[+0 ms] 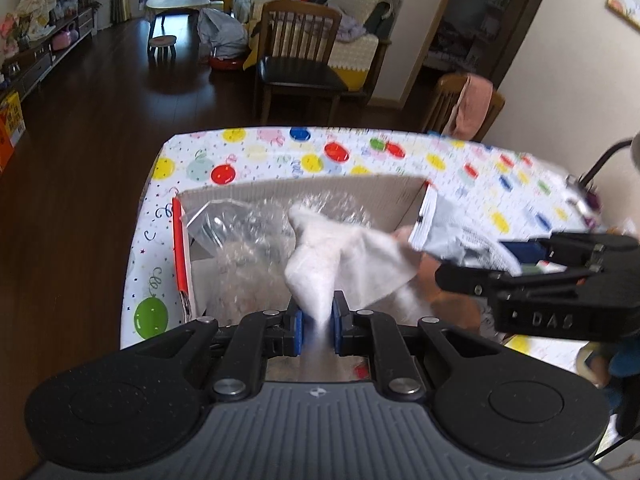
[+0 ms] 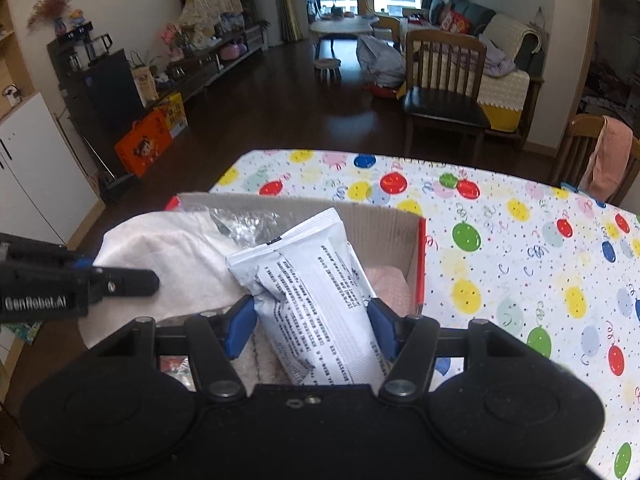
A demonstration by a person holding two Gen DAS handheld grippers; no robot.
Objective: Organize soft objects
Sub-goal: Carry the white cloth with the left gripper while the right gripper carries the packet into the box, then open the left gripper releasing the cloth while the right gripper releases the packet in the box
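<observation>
The left hand-held gripper (image 1: 316,320) is pinching a white cloth (image 1: 320,256) between its blue pads, jaws nearly closed on a bunched fold, and the cloth is fanning out over the open cardboard box (image 1: 304,188). The right hand-held gripper (image 2: 310,318) is holding a white printed soft pack (image 2: 316,300) with its jaws about half open, the pads pressing on the pack's two sides; the pack is angling up and to the left over the box's near right part.

The box is sitting at the near left corner of the worktop (image 2: 520,248), which is wearing a balloon-print cover. The box's left wall is lying close to the worktop's left edge, with the dark floor (image 1: 80,120) just beyond (little margin there). Inside, crinkled clear plastic (image 1: 248,224) is filling the far left part, and something pink is showing at the right wall, though what it is cannot be told. To the right of the box and beyond its far wall, the worktop is lying bare. A wooden chair (image 2: 444,92) is standing well apart past the far edge.
</observation>
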